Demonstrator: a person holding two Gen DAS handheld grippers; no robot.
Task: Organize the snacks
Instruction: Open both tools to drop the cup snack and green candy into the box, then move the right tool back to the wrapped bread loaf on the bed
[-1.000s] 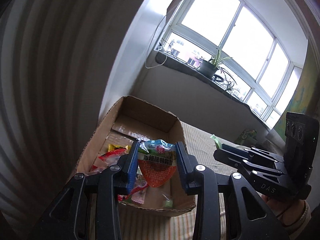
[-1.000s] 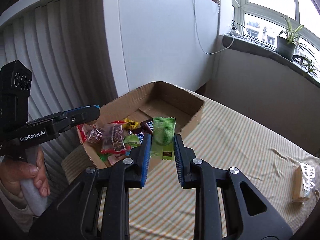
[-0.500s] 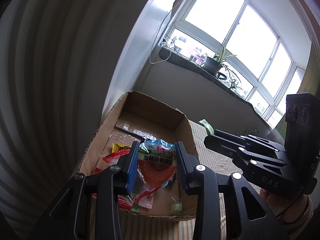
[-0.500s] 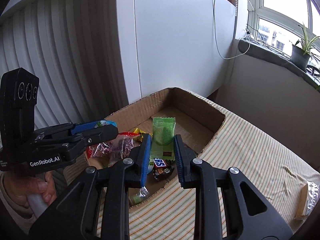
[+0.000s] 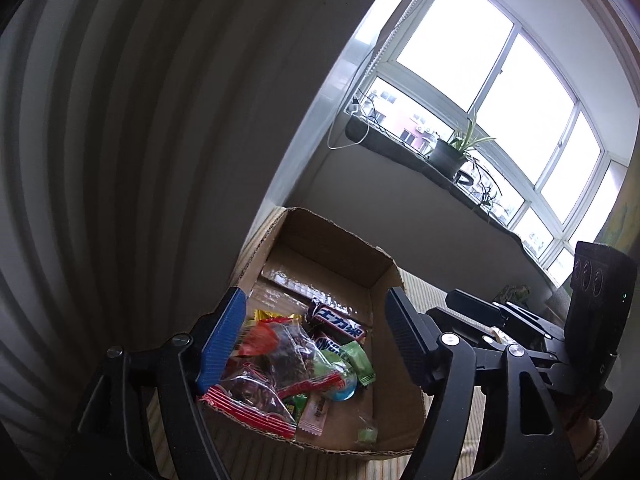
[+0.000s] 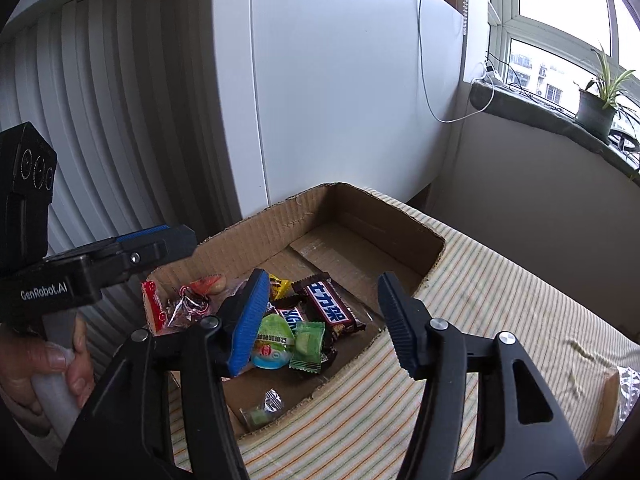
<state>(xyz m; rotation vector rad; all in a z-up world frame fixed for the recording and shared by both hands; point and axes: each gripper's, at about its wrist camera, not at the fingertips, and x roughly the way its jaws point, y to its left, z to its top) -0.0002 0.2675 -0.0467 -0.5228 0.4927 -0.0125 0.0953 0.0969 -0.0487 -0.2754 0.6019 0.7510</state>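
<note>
An open cardboard box (image 5: 332, 232) (image 6: 384, 202) on a striped tablecloth holds a heap of wrapped snacks. My left gripper (image 5: 316, 340) hovers over the box's near end, its jaws opening, with no snack between the pads. My right gripper (image 6: 324, 320) hangs above the box's near rim, jaws opening too, gripping nothing. Under it lie a green packet (image 6: 308, 346) (image 5: 358, 362), a round jelly cup (image 6: 274, 342) and a dark chocolate bar (image 6: 328, 306) (image 5: 340, 322). Each gripper shows in the other's view: the right gripper (image 5: 472, 304), the left gripper (image 6: 160, 236).
A wrapped snack (image 6: 616, 396) lies on the tablecloth (image 6: 500, 300) at the far right edge. A white cabinet (image 6: 340, 80) stands behind the box. A potted plant (image 6: 596, 110) sits on the window sill. A hand (image 6: 52, 368) holds the left gripper's handle.
Both grippers' jaws have spread apart. The jelly cup has left the left gripper and the green packet has left the right one; both now lie in the box.
</note>
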